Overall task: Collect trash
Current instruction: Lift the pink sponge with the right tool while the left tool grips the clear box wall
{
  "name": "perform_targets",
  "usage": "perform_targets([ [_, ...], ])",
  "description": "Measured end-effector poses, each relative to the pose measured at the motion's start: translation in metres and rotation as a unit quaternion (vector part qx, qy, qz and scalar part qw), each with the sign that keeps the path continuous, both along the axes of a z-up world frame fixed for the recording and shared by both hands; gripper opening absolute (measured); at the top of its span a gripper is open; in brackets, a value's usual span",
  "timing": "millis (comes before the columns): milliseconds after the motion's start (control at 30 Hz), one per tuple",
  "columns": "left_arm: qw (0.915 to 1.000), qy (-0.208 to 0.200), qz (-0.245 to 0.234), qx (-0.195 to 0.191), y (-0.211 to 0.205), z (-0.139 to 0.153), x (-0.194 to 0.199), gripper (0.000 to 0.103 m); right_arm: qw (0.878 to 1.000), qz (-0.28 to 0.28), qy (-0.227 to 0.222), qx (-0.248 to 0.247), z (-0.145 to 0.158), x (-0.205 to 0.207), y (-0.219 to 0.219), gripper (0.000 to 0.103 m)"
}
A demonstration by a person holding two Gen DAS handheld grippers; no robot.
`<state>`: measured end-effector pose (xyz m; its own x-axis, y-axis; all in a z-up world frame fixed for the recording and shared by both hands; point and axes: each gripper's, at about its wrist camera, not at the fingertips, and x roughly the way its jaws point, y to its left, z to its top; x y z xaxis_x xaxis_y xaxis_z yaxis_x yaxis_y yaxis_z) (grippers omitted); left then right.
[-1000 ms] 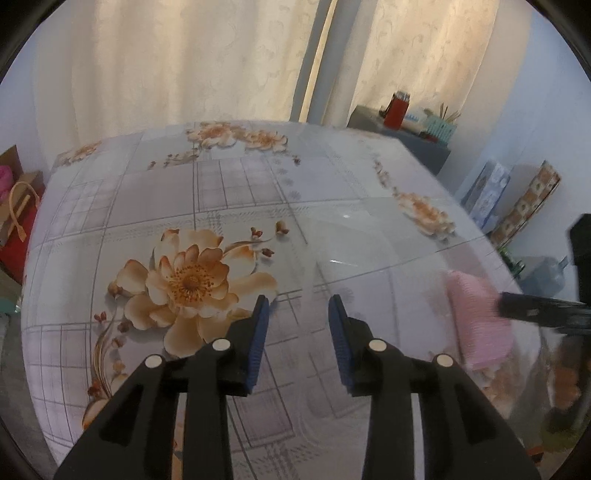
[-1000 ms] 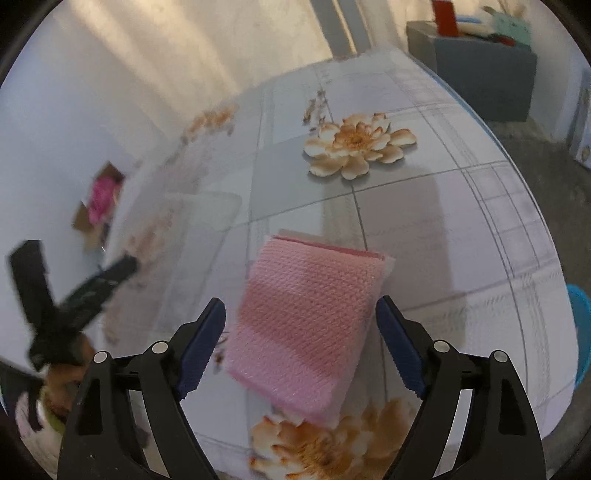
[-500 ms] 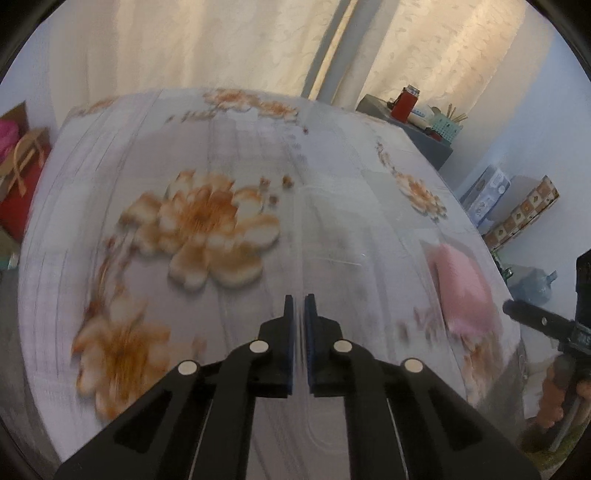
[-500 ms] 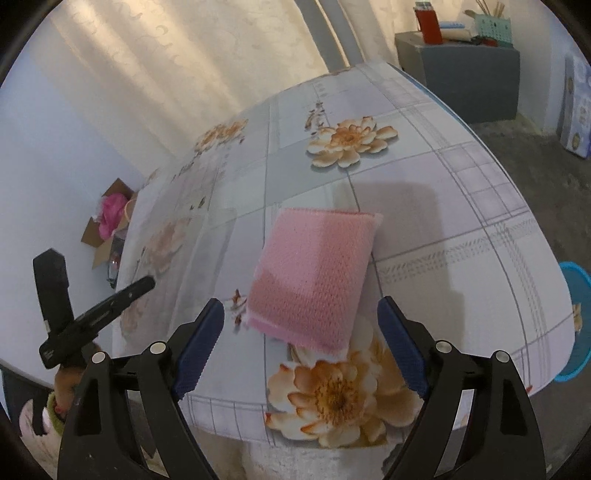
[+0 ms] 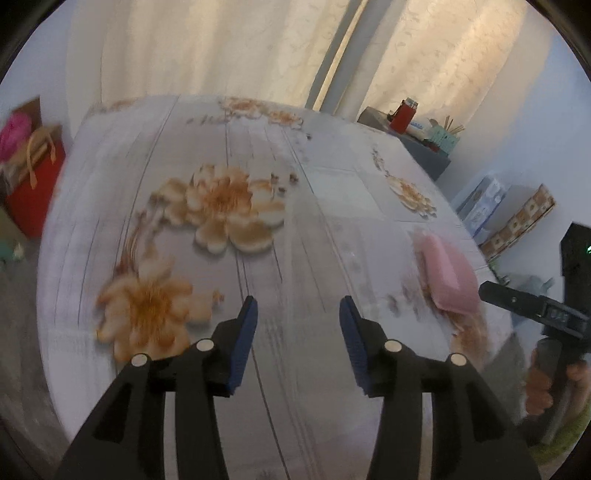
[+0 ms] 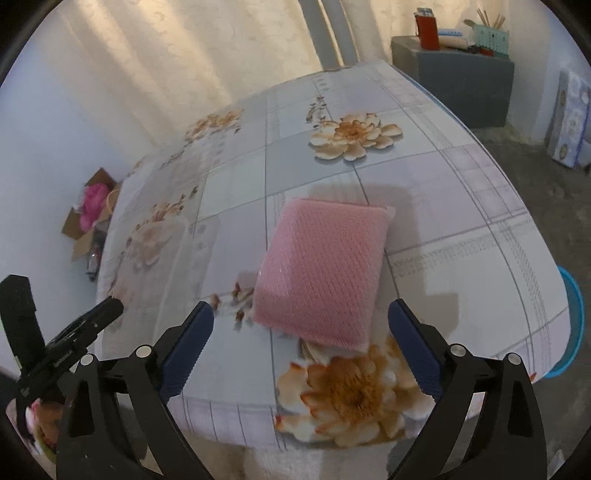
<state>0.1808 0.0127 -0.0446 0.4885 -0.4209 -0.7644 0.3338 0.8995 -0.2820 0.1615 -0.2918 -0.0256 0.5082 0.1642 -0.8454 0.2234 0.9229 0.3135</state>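
A pink knitted cloth pad (image 6: 321, 269) lies flat on the floral tablecloth (image 6: 461, 206) near the table's front edge. In the left wrist view it (image 5: 448, 275) sits at the right side of the table. My right gripper (image 6: 299, 347) is open and empty, just in front of the pad and above the table edge. My left gripper (image 5: 298, 332) is open and empty over the bare cloth, well to the left of the pad. Each gripper shows in the other's view at the frame edge. No loose trash shows on the table.
A grey cabinet (image 6: 454, 85) with a red container (image 6: 426, 29) and holders stands behind the table. A cardboard box with pink stuff (image 6: 90, 210) and a red bag (image 5: 33, 181) sit on the floor at the left. A blue bin rim (image 6: 574, 325) shows at the right.
My left gripper shut half a second ago and has opened again while pulling back from the table. My right gripper has backed away from the pad and stayed open.
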Motion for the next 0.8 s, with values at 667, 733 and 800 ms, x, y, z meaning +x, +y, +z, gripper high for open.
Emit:
perform_targets([
  [667,0.9984,0.001,-0.035,0.045,-0.016,-0.013,-0.001,0.007,0.996,0.008,0.039,-0.082,-0.025,0.026,0.014,0.077],
  [733,0.9984,0.006,-0.032,0.045,-0.012,-0.014,-0.007,0.007,0.996,0.023,0.039,-0.076,-0.024,0.018,0.018,0.077],
  [800,0.9985,0.015,-0.029,0.044,-0.009,-0.015,-0.012,0.007,0.995,0.040,0.043,-0.075,-0.024,0.008,0.022,0.078],
])
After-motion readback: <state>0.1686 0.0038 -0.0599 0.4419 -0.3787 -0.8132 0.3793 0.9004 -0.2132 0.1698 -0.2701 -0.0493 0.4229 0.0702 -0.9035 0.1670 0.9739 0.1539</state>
